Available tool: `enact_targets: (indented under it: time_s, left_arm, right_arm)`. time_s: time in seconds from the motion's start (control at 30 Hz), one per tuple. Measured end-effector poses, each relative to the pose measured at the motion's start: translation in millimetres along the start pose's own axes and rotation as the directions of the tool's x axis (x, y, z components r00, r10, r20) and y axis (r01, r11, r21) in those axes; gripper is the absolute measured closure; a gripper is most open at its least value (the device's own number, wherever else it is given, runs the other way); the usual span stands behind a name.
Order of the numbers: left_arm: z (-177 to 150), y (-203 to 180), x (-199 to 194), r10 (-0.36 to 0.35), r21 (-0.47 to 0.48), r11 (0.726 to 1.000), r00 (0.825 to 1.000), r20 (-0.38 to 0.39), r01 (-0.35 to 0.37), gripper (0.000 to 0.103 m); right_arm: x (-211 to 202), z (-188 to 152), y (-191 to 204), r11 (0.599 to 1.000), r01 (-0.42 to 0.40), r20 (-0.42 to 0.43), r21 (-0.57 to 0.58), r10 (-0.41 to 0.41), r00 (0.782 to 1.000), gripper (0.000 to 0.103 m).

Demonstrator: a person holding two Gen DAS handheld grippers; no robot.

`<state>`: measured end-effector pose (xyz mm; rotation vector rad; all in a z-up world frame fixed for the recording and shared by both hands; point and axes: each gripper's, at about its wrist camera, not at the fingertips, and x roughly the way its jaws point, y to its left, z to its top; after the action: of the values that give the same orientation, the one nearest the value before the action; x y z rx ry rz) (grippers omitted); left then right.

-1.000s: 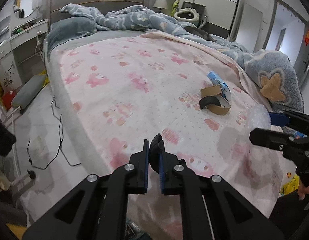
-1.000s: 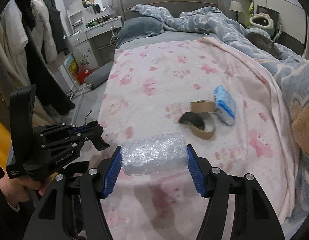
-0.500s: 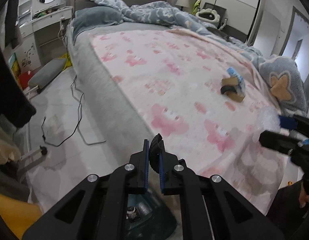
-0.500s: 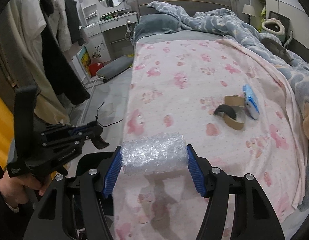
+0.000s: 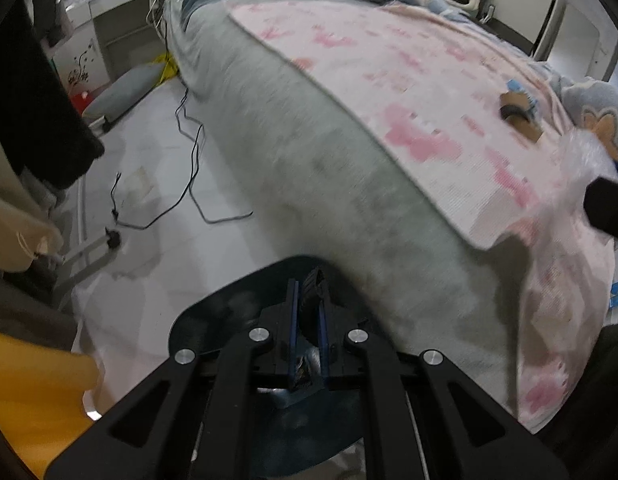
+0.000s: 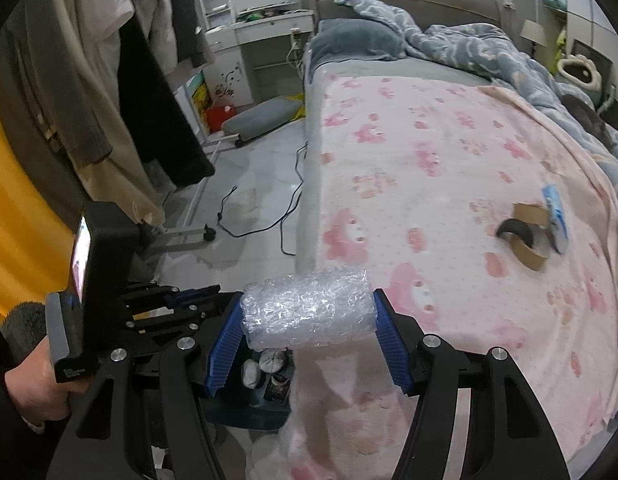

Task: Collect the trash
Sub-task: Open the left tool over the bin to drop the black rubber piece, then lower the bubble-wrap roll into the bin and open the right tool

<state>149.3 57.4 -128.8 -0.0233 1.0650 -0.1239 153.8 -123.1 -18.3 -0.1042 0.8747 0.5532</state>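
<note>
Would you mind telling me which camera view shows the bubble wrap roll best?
The right wrist view: the bubble wrap roll sits sharp and whole between the right gripper's jaws. The left wrist view shows only a blurred piece at its right edge.

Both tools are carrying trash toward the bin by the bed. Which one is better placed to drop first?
Left, probably. The left tool, shut on a small black scrap, hangs directly over the bin. The right tool holds the bubble wrap roll nearer the bed edge.
</note>
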Motion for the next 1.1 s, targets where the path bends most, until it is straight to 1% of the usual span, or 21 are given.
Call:
enact_targets:
  time_s: [0.17, 0.23, 0.3, 0.4, 0.47, 0.53, 0.6, 0.73, 0.77, 0.83, 0.97, 1.03, 1.1]
  left_arm:
    - [-10.6, 14.2, 10.4, -0.010, -0.026, 1.000, 0.997, -0.072, 0.008, 0.093]
    - [-15.0, 24.0, 15.3, -0.026, -0.056, 0.998, 0.994, -0.108, 0.020, 0.093]
    - [-17.3, 31.0, 17.6, -0.029, -0.075, 0.997, 0.992, -0.126, 0.020, 0.093]
    - [-23.8, 44.3, 22.3, -0.056, -0.115, 0.993, 0.985, -0.166, 0.037, 0.093]
    - [-29.3, 51.0, 24.1, -0.060, -0.124, 0.992, 0.980, -0.190, 0.037, 0.092]
    - [-32.4, 56.1, 23.4, -0.064, -0.131, 0.991, 0.978, -0.198, 0.038, 0.086]
    - [-33.7, 60.8, 20.2, -0.063, -0.138, 0.990, 0.979, -0.195, 0.036, 0.071]
    - [-35.7, 71.6, 11.9, -0.072, -0.164, 0.986, 0.980, -0.186, 0.041, 0.058]
    - [-36.6, 73.5, 10.5, -0.076, -0.168, 0.985, 0.979, -0.187, 0.044, 0.053]
    - [-37.0, 79.1, 6.2, -0.082, -0.174, 0.984, 0.981, -0.178, 0.050, 0.049]
    - [-34.5, 86.6, -9.1, -0.091, -0.186, 0.980, 0.988, -0.125, 0.067, 0.028]
    - [-33.3, 93.1, -19.3, -0.087, -0.189, 0.979, 0.993, -0.083, 0.070, 0.027]
    - [-32.3, 96.3, -26.2, -0.059, -0.180, 0.983, 0.997, -0.051, 0.049, 0.023]
  right_arm:
    - [11.7, 5.6, 17.2, 1.000, -0.018, -0.019, -0.024, 0.018, 1.000, 0.039]
    - [16.6, 7.4, 24.2, 0.999, -0.025, -0.027, -0.035, 0.024, 0.999, 0.039]
    - [21.5, 9.1, 31.7, 0.998, -0.034, -0.033, -0.047, 0.033, 0.999, 0.039]
    - [29.2, 11.3, 41.0, 0.997, -0.043, -0.045, -0.062, 0.040, 0.998, 0.039]
    - [35.1, 12.3, 47.4, 0.997, -0.045, -0.056, -0.069, 0.041, 0.998, 0.039]
    - [40.4, 13.5, 51.4, 0.996, -0.047, -0.066, -0.075, 0.043, 0.997, 0.039]
    - [46.9, 14.1, 55.4, 0.995, -0.051, -0.081, -0.081, 0.044, 0.996, 0.039]
    - [59.7, 14.2, 63.7, 0.994, -0.060, -0.112, -0.093, 0.049, 0.993, 0.039]
    - [61.8, 14.3, 65.5, 0.993, -0.060, -0.117, -0.097, 0.048, 0.992, 0.039]
    - [68.1, 13.3, 69.2, 0.993, -0.060, -0.133, -0.105, 0.046, 0.990, 0.039]
    - [82.6, 11.5, 74.0, 0.992, -0.059, -0.169, -0.113, 0.040, 0.985, 0.039]
    - [91.3, 8.8, 77.4, 0.991, -0.059, -0.192, -0.118, 0.036, 0.981, 0.039]
    - [98.1, 7.2, 80.5, 0.990, -0.062, -0.211, -0.123, 0.035, 0.977, 0.039]
